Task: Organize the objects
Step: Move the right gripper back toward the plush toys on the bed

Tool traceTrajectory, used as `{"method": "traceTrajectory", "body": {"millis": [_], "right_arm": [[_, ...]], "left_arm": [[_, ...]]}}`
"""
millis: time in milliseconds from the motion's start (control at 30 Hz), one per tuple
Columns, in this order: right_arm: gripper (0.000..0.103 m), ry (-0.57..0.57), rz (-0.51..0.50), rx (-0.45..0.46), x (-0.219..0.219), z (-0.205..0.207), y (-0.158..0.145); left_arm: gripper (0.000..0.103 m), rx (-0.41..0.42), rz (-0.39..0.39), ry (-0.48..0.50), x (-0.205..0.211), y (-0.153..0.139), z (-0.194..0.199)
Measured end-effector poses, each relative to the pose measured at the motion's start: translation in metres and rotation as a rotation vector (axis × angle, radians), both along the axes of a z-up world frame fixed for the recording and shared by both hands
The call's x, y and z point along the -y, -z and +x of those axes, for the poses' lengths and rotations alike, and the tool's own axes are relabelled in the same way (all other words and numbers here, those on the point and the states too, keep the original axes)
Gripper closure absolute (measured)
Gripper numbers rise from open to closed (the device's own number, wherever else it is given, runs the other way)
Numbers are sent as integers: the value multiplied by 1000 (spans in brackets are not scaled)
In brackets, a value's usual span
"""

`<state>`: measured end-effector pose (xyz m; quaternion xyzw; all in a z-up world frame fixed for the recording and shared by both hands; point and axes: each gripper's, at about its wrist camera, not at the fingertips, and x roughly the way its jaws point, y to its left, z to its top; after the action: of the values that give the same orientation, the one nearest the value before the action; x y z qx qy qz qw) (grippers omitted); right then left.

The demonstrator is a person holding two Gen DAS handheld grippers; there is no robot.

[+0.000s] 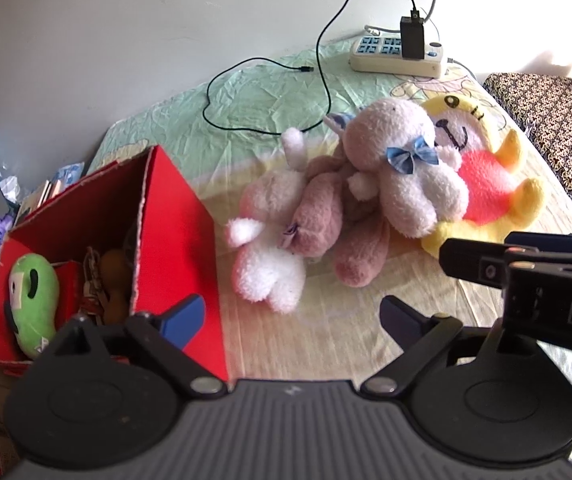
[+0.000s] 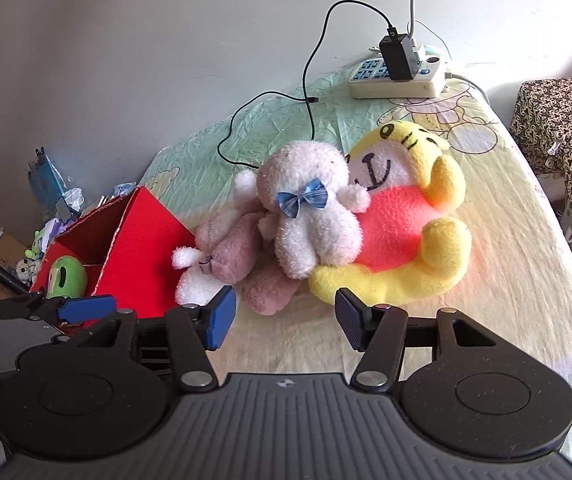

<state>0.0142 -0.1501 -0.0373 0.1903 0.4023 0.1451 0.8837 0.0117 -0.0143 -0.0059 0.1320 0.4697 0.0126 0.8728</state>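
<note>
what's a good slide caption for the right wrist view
Open right gripper faces plush toys beside a red box on the table.

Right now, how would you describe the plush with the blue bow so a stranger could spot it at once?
Start at the open red cardboard box on the pale patterned tablecloth; to its right lies a heap of soft toys. On top sits the pale pink fluffy plush with the blue checked bow, leaning on the big yellow plush with the red belly. No other toy there wears a bow.
</note>
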Motion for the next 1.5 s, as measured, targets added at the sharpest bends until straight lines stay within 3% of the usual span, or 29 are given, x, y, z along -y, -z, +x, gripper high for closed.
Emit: {"method": "traceTrajectory", "body": {"millis": [633, 1267, 1500], "right_arm": [[51, 60, 41, -10, 33, 0, 9], [54, 69, 87, -33, 39, 6, 17], [54, 47, 171, 16, 45, 11, 11]], "left_arm": [[8, -38, 25, 25, 26, 13, 14], [8, -71, 34, 38, 30, 24, 28], [8, -70, -76, 82, 25, 18, 31]]}}
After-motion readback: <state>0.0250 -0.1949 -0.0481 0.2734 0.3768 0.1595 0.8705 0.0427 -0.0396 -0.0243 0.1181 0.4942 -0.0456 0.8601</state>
